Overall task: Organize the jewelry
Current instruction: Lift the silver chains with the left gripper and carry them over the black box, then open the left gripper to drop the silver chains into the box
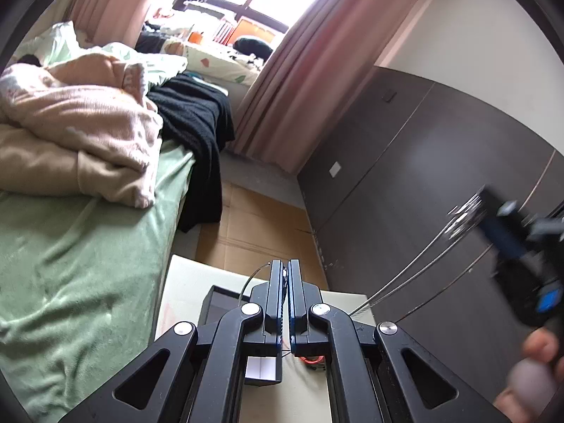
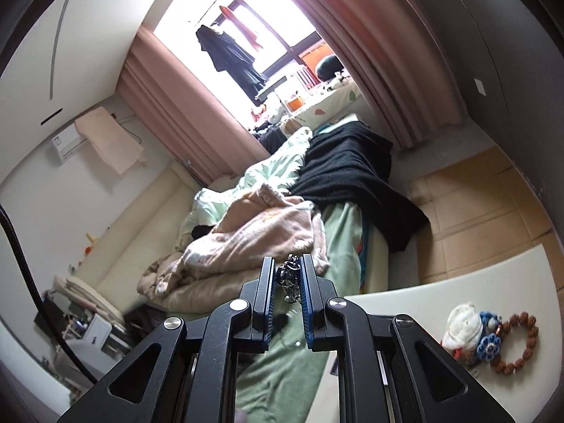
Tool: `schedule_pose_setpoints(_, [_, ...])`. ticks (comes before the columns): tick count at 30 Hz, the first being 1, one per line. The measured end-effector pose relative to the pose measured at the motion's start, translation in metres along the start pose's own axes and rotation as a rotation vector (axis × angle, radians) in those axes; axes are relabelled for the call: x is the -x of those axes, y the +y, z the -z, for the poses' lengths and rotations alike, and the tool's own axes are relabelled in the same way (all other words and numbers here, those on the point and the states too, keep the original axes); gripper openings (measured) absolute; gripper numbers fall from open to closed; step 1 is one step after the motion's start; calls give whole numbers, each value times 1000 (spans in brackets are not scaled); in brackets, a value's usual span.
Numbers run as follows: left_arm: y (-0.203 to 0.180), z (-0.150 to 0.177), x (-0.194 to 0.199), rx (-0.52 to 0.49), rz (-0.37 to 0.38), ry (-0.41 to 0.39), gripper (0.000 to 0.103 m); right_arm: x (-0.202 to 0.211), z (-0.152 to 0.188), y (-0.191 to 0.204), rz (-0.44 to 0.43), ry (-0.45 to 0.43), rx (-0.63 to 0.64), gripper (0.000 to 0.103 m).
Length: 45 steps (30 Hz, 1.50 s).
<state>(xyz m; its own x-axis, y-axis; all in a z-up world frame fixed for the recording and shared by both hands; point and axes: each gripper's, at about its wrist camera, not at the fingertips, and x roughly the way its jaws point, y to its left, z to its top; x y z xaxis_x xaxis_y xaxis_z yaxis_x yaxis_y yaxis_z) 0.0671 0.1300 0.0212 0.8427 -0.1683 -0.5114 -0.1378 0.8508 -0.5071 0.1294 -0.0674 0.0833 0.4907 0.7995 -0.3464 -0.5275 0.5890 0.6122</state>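
My left gripper point(image 1: 286, 268) is shut on a thin silver necklace chain point(image 1: 251, 279), held above a dark jewelry box point(image 1: 218, 304) on the cream table point(image 1: 179, 282). The chain strands point(image 1: 405, 290) run up to the right to my right gripper point(image 1: 469, 211), which is blurred there and holds a silver pendant point(image 1: 464, 214). In the right wrist view my right gripper point(image 2: 287, 268) is shut on that dark silver pendant point(image 2: 290, 276), raised above the bed. A brown bead bracelet point(image 2: 518, 343), a blue flower ornament point(image 2: 488, 343) and a white charm point(image 2: 460, 326) lie on the table point(image 2: 405, 303).
A bed with a green sheet point(image 1: 70, 264), a pink quilt point(image 1: 77, 116) and a black blanket point(image 1: 197, 123) lies left of the table. Dark wardrobe doors point(image 1: 440, 148) stand on the right. Cardboard point(image 1: 253, 218) covers the floor. A red item point(image 1: 312, 360) lies under my left gripper.
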Motion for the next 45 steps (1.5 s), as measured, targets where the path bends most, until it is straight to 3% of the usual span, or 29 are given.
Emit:
schedule_pose_setpoints(14, [23,14,-37,93,9,133,4,18,-42,55,-11,-91,106,15])
schedule_pose_setpoints(15, [27,15,-37,103,6,137,12,16,-41,55,-10,-90,108,15])
schedule_pose_setpoints(17, [35,15,-34,131,-8,132,48,11,-38,53,-10,-83,102,15])
schedule_pose_setpoints(18, [39,16,-31,145,-18,116,76,8,-36,50,-13,-78,94,15])
schedule_pose_setpoints(19, [43,16,-27,161,-27,91,89,4,-32,45,-11,-68,85,15])
schedule_pose_setpoints(25, [56,11,-18,202,-68,51,89,-22,-8,24,-2,3,51,15])
schedule_pose_setpoints(32, [65,14,-20,236,-94,58,89,-61,27,-17,25,103,-11,15])
schedule_pose_setpoints(38, [65,19,-28,207,-136,83,89,-90,57,-62,28,166,-94,15])
schedule_pose_setpoints(41, [68,20,-29,212,-153,82,89,-109,69,-80,87,244,-127,15])
schedule_pose_setpoints(45, [70,22,-32,235,-151,89,89,-116,82,-94,122,268,-135,16])
